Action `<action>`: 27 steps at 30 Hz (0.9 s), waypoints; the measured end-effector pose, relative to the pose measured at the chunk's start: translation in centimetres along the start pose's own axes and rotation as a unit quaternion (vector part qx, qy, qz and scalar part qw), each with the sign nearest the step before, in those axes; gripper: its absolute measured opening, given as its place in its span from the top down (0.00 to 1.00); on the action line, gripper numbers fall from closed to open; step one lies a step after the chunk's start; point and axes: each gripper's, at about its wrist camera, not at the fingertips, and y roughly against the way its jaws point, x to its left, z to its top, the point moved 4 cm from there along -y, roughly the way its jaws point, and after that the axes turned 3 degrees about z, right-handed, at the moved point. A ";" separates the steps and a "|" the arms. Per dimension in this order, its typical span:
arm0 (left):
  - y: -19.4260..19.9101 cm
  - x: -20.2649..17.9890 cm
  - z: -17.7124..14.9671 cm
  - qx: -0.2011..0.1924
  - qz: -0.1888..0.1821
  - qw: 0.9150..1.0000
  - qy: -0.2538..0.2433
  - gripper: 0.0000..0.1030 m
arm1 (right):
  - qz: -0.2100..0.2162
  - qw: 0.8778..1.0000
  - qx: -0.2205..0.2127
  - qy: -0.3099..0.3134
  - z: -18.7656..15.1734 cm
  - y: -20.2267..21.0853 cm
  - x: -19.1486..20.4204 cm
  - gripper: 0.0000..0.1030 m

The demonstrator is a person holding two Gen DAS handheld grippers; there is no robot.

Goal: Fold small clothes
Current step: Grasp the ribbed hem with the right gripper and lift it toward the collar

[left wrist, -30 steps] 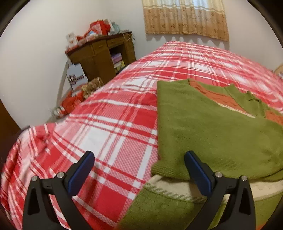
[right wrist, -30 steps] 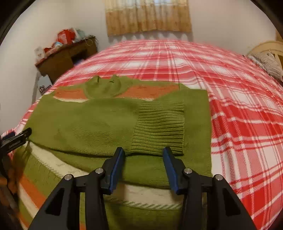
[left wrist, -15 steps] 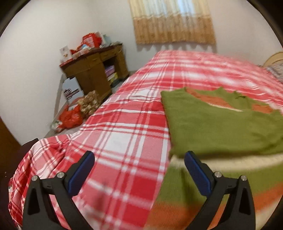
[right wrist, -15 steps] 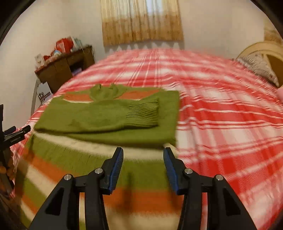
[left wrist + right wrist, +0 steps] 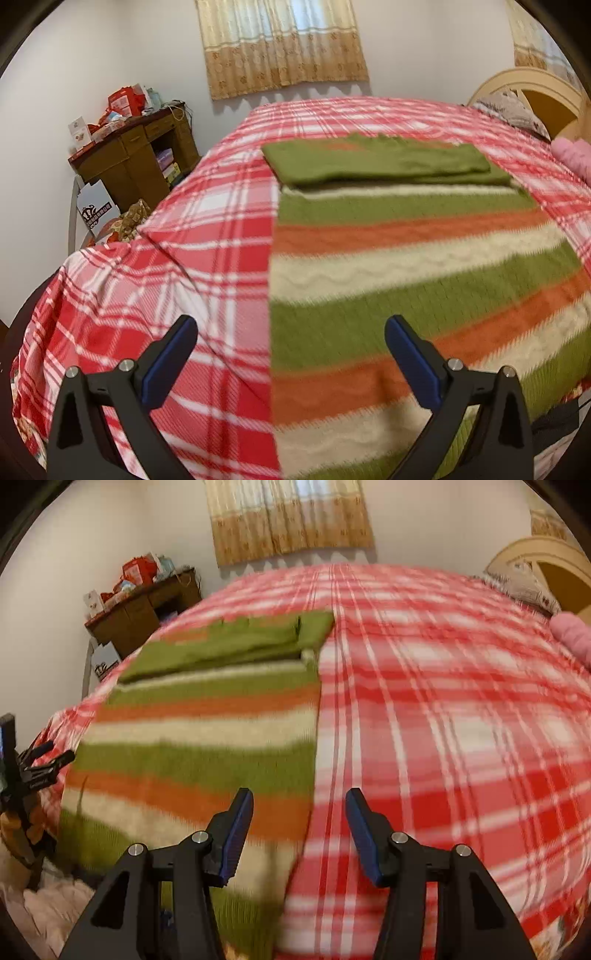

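A knitted sweater (image 5: 406, 266) striped green, orange and cream lies flat on the red plaid bedspread (image 5: 207, 236), its sleeves (image 5: 376, 162) folded across the chest at the far end. My left gripper (image 5: 290, 358) hovers open over the sweater's near left edge, empty. In the right wrist view the sweater (image 5: 207, 746) fills the left half. My right gripper (image 5: 299, 830) hovers over its near right edge, jaws opening, with nothing pressed between them. The left gripper's tool (image 5: 33, 768) shows at that view's left border.
A brown wooden desk (image 5: 136, 162) piled with red boxes stands by the wall left of the bed. A curtain (image 5: 280, 44) hangs behind. A headboard (image 5: 535, 96), a pillow and a pink item (image 5: 572, 155) lie at the right.
Both grippers have pulled back from the folded sleeves toward the sweater's hem, so the whole striped body now shows. The right jaws stand a little wider.
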 end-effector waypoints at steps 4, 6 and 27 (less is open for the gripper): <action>0.5 -0.9 -0.1 -0.001 -0.006 1.000 0.000 0.00 | 0.012 1.000 0.021 0.008 -3.2 0.5 0.7 0.48; 0.9 -1.6 -0.2 -0.004 -0.006 1.000 -0.006 0.00 | 0.023 0.999 0.026 0.008 -4.5 0.8 1.3 0.48; 4.2 2.7 0.1 -0.048 -0.003 0.998 0.046 0.00 | 0.185 0.978 0.082 -0.043 -6.6 0.0 4.8 0.89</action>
